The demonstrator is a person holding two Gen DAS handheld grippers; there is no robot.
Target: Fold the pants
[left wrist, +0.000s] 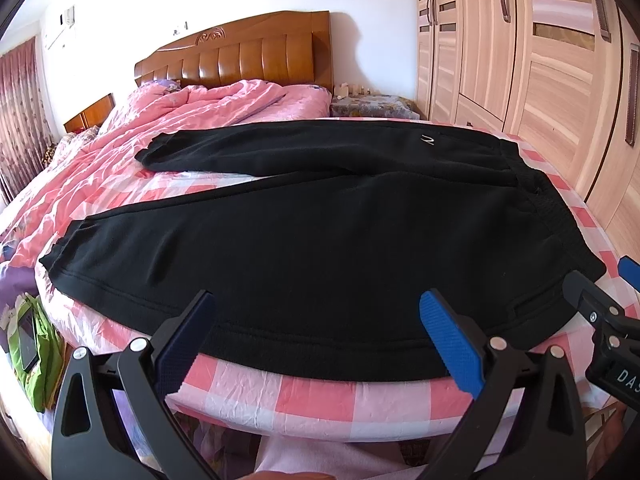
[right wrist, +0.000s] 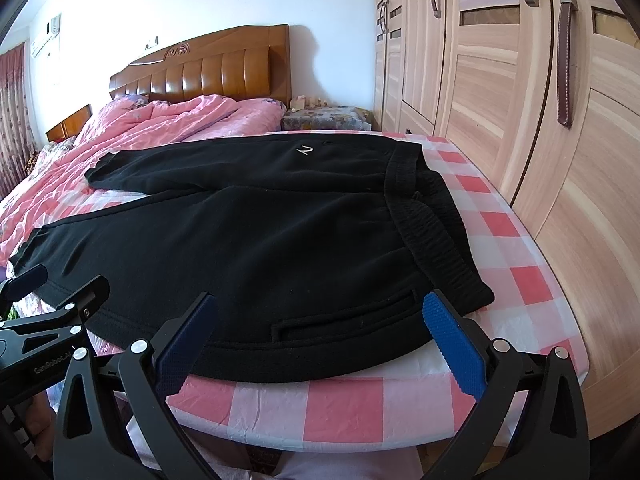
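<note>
A wide bed [left wrist: 320, 396] is filling a bright bedroom, covered in a smooth sheet checked in pink, red and white that is wrinkling slightly along its near edge. A carved, glossy orange-brown wooden headboard [left wrist: 248, 52] is standing against a white wall at the far end, and a rumpled pink quilt [left wrist: 168, 116] is lying bunched over the far left part of the bed. Tall pale wood-grain wardrobe doors [right wrist: 500, 92] with dark handles are running close along the bed's right side, and patterned dark-red curtains [left wrist: 20, 120] are hanging at the far left. A pair of black pants [left wrist: 320, 240] in a soft, matte, fleece-like fabric is lying flat across the near half of the bed, with the ribbed elastic waistband [right wrist: 432, 232] toward the right edge and both cuffed legs stretching toward the left; the legs are spreading apart, showing sheet between them. A small white logo [right wrist: 306, 149] is sitting on the farther leg near the waist, and a slit pocket [right wrist: 344, 320] is showing by the near hem. The left gripper [left wrist: 316, 340] is hovering over the bed's near edge at the middle of the nearer leg, its black jaws with ridged blue pads spread wide and holding nothing. The right gripper [right wrist: 320, 340] is hovering just beside it, nearer the waistband corner, jaws likewise spread wide and empty.
</note>
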